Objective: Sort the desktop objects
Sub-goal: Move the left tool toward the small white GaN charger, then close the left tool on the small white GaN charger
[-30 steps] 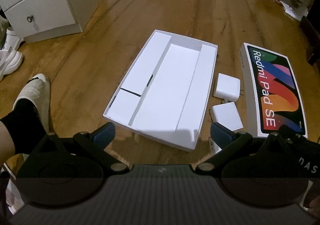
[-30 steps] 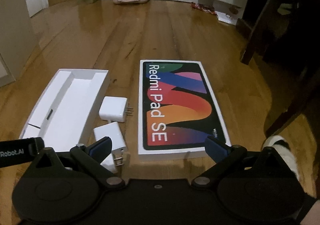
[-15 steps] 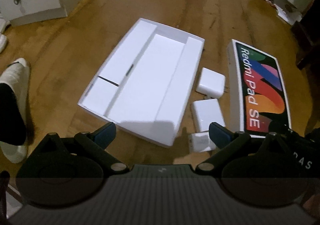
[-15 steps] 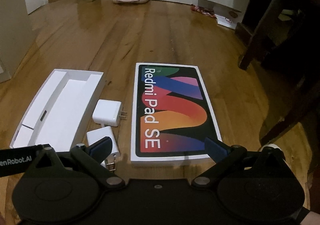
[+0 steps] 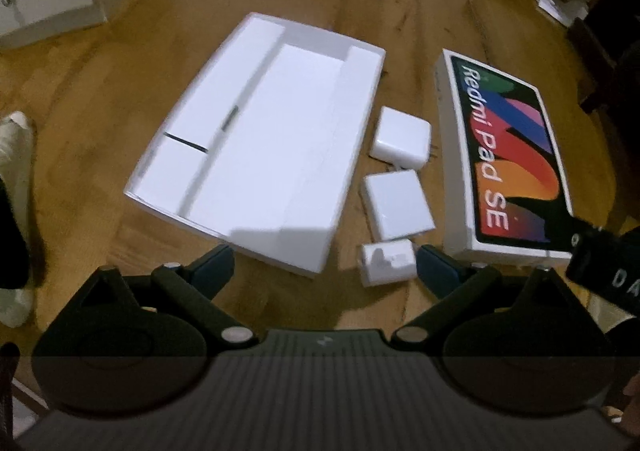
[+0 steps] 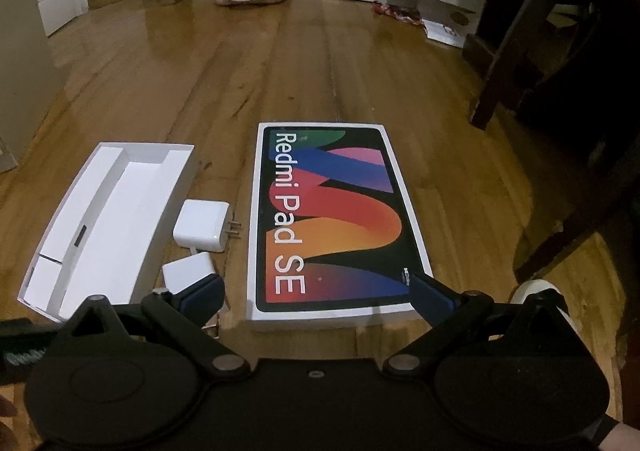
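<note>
- The left gripper (image 5: 324,263) has been drawn back; a third small white charger (image 5: 387,262) is now seen.
- Both grippers, the right gripper (image 6: 316,291) included, are held spread above the floor (image 6: 280,71).
- The chargers lie between the white tray (image 5: 256,131) and the Redmi Pad SE box (image 6: 336,219).

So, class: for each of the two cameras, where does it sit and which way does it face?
Left wrist: on the left gripper, angled down at the open white tray; both open fingers and a socked foot show.
Right wrist: on the right gripper, facing across the floor over the Redmi Pad SE lid; open fingers show.
Shared: tray, lid, and the white chargers between them.
</note>
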Available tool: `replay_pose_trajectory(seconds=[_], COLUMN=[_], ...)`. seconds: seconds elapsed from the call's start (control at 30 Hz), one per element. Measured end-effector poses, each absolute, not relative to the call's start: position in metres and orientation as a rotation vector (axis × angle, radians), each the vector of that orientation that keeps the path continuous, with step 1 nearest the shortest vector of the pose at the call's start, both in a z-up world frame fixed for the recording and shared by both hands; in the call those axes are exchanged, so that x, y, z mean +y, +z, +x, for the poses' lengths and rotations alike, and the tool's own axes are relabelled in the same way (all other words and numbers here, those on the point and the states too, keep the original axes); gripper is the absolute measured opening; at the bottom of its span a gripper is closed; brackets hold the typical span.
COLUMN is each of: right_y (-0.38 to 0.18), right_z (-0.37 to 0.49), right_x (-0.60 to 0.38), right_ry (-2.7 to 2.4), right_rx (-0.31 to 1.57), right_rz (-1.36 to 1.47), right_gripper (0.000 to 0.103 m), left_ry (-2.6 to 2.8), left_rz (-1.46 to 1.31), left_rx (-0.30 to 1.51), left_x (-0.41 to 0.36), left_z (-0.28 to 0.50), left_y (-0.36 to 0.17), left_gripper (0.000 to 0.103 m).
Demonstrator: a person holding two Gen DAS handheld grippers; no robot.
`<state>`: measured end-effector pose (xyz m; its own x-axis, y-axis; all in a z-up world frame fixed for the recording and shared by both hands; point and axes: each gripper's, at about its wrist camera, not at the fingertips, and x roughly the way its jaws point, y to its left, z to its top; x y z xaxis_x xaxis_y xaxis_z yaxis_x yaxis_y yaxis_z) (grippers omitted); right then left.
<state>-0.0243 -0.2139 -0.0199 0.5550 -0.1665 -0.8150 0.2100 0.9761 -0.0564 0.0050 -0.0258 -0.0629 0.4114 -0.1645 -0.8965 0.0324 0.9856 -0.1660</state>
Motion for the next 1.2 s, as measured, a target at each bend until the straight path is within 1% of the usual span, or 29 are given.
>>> replay_pose_trajectory(seconds=[0.07, 0.1, 0.2, 0.3, 0.33, 0.37, 0.47, 0.67, 0.83, 0.9, 0.97, 1.0, 1.2], right_y=[-0.02, -0.021, -0.029, -0.036, -0.038, -0.04, -0.044, -0.048, -0.053, -0.053, -0.053, -0.053, -0.053], right_z=[-0.022, -0.019, -0.018, -0.017, -0.017, -0.017, -0.015, -0.015, -0.017, -0.018, -0.02, -0.021, -0.023], right_x=[-0.221, -0.225, -0.234, -0.232, -0.23, -0.228, -0.227, -0.236, -0.246, -0.253, -0.26, -0.263, -0.26], right_ry=[-0.186, -0.186, -0.247, -0.225, -0.208, -0.199, -0.209, -0.242, -0.287, -0.299, -0.304, -0.306, -0.297], right_rx=[0.975, 1.004, 1.036, 1.051, 1.054, 1.056, 1.078, 1.083, 1.113, 1.105, 1.1, 1.1, 1.103], right_rz=[0.016, -0.011, -0.054, -0.051, -0.052, -0.057, -0.067, 0.007, -0.012, 0.02, 0.069, 0.091, 0.116], right_gripper=[0.101, 0.101, 0.101, 0.1, 0.1, 0.099, 0.099, 0.099, 0.099, 0.099, 0.099, 0.099, 0.099], left_ry=[-0.134, -0.138, -0.165, -0.207, -0.214, -0.216, -0.187, -0.164, -0.178, -0.199, -0.233, -0.251, -0.198], left_rz=[-0.132, -0.133, -0.12, -0.135, -0.13, -0.114, -0.097, -0.081, -0.063, -0.065, -0.067, -0.067, -0.06], left_rx=[1.144, 1.145, 1.126, 1.158, 1.169, 1.18, 1.185, 1.148, 1.144, 1.139, 1.152, 1.161, 1.175], left_x=[-0.03, -0.032, -0.042, -0.054, -0.057, -0.06, -0.062, -0.065, -0.074, -0.078, -0.082, -0.084, -0.081], left_z=[0.004, 0.003, 0.003, 0.002, 0.003, 0.004, 0.006, 0.009, 0.007, 0.006, 0.006, 0.006, 0.012], left_y=[-0.067, -0.07, -0.077, -0.087, -0.09, -0.093, -0.099, -0.101, -0.1, -0.099, -0.098, -0.098, -0.109], left_gripper=[0.086, 0.085, 0.085, 0.084, 0.078, 0.075, 0.074, 0.074, 0.074, 0.071, 0.065, 0.063, 0.062])
